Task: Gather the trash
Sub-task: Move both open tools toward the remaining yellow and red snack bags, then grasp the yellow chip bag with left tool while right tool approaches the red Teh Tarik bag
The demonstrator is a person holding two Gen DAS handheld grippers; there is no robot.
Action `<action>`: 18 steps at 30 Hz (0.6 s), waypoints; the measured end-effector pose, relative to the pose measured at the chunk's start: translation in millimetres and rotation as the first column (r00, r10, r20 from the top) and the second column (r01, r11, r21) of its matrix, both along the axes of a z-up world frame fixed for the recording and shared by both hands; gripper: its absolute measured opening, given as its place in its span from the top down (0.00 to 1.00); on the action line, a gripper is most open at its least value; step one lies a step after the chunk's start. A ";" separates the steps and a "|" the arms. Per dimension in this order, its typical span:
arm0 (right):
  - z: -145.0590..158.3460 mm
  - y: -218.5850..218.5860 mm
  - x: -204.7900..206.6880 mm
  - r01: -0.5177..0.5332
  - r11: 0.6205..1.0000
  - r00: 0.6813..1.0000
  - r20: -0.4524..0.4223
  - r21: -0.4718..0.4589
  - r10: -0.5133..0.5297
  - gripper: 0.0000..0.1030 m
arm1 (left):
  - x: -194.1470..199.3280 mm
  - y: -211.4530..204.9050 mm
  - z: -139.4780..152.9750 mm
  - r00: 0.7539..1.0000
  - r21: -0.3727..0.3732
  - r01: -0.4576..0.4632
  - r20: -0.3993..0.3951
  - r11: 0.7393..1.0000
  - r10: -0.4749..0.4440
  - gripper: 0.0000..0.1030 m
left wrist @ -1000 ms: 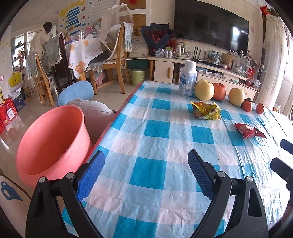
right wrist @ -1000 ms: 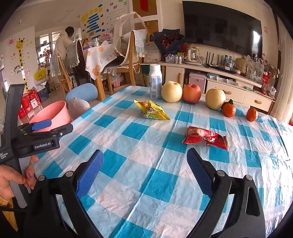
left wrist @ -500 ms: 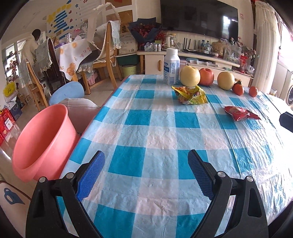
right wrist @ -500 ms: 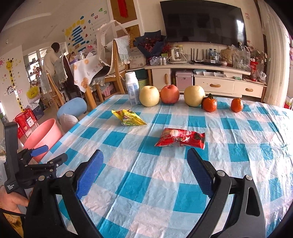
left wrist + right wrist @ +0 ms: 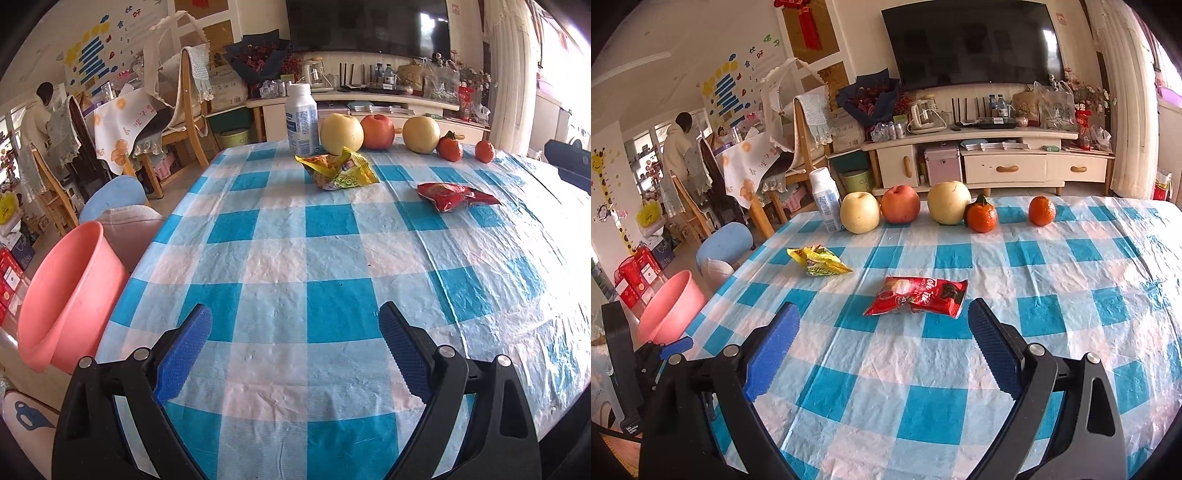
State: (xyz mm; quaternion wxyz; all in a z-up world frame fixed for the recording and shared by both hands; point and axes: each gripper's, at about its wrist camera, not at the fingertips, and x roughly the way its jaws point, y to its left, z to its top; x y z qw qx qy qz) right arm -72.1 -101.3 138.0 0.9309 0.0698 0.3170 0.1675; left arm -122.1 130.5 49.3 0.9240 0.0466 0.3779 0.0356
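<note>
Both grippers spread, empty; wrappers not yet picked.

My right gripper (image 5: 882, 328) lines up on the crinkled red foil snack wrapper (image 5: 916, 297) lying flat mid-tablecloth. Left gripper (image 5: 295, 332) hovers, likewise spread. Risk: pads pinching the checked plastic tablecloth (image 5: 1052, 332) and dragging fruit.

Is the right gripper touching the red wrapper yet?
Apart. The right wrist view shows checked tablecloth between the open right gripper and the red wrapper, which lies beyond the fingertips.
</note>
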 end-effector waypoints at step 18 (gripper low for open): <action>-30.2 -49.5 57.3 0.068 0.997 0.983 -0.171 0.048 -0.059 0.10 | 98.7 -25.2 14.5 0.998 -0.163 0.050 -0.019 0.985 -0.054 0.12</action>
